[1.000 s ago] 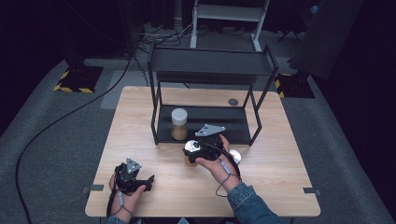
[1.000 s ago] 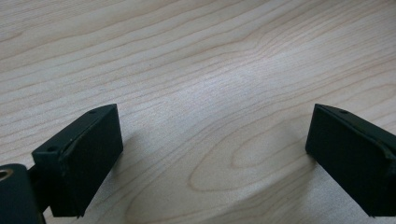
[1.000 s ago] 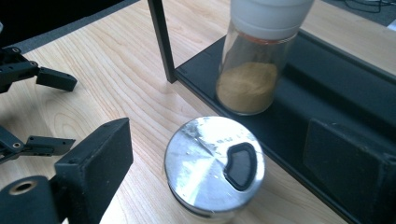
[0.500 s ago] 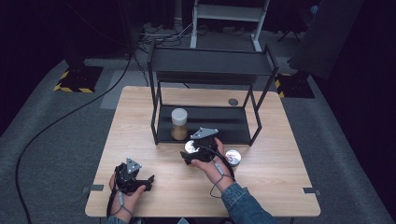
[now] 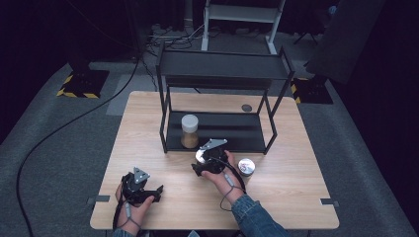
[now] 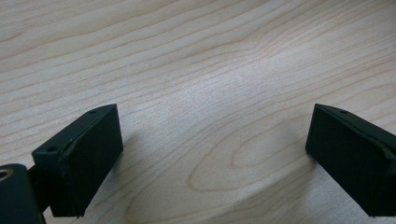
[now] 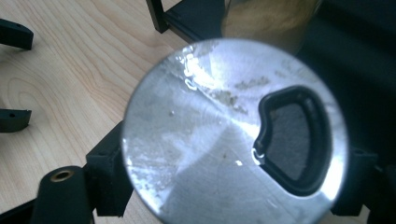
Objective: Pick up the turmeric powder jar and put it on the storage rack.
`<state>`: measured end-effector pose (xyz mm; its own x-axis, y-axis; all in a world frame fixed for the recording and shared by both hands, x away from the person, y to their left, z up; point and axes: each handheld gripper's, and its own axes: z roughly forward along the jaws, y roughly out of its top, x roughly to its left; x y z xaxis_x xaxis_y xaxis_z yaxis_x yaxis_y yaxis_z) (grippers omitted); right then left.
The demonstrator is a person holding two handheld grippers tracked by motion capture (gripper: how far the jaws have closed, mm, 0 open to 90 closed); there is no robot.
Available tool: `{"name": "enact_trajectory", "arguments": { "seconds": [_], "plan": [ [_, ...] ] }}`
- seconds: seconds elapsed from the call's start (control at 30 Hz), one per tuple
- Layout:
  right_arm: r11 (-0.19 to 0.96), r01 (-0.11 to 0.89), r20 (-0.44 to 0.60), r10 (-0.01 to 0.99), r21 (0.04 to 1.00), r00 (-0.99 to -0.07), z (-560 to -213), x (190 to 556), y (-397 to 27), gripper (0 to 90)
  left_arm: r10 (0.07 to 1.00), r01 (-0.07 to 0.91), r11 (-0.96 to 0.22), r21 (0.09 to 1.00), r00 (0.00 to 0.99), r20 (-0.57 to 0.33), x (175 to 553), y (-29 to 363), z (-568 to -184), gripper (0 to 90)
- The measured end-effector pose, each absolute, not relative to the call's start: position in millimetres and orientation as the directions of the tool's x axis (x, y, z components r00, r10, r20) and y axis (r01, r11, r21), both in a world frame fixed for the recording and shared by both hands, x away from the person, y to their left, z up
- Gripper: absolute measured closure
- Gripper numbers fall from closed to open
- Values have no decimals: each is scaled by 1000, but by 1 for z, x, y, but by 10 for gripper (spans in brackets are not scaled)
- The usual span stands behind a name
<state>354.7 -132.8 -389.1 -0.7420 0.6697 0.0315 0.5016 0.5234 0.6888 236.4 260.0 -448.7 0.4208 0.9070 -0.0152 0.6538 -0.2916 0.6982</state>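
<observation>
Metal lid (image 7: 233, 135) between right gripper (image 7: 229, 186) fingers (apparently clamped).

We can read no text, label, brand or number on anything here: the round metal lid (image 7: 233, 135) seen in the right gripper view is bare, scuffed metal. The small tin (image 5: 246, 167) on the table (image 5: 296, 197) carries reddish markings too small for us to make out. The only signs are yellow-and-black hazard stripes on the floor plates (image 5: 81, 81).
</observation>
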Motion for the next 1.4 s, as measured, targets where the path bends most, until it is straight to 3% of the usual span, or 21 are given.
{"name": "enact_trajectory", "arguments": {
  "seconds": [0.3,0.77,1.4],
  "plan": [
    [547,497,10,666,674,-746,-393,355,-128,312,907,654,-292,698,421,-15,236,260,-449,38],
    [575,483,-17,654,660,-756,-382,354,-124,317,907,654,-292,698,421,-15,236,260,-449,38],
    [559,467,-29,662,685,-749,-335,359,-137,318,907,654,-293,698,422,-15,237,260,-449,38]
  ]
}}
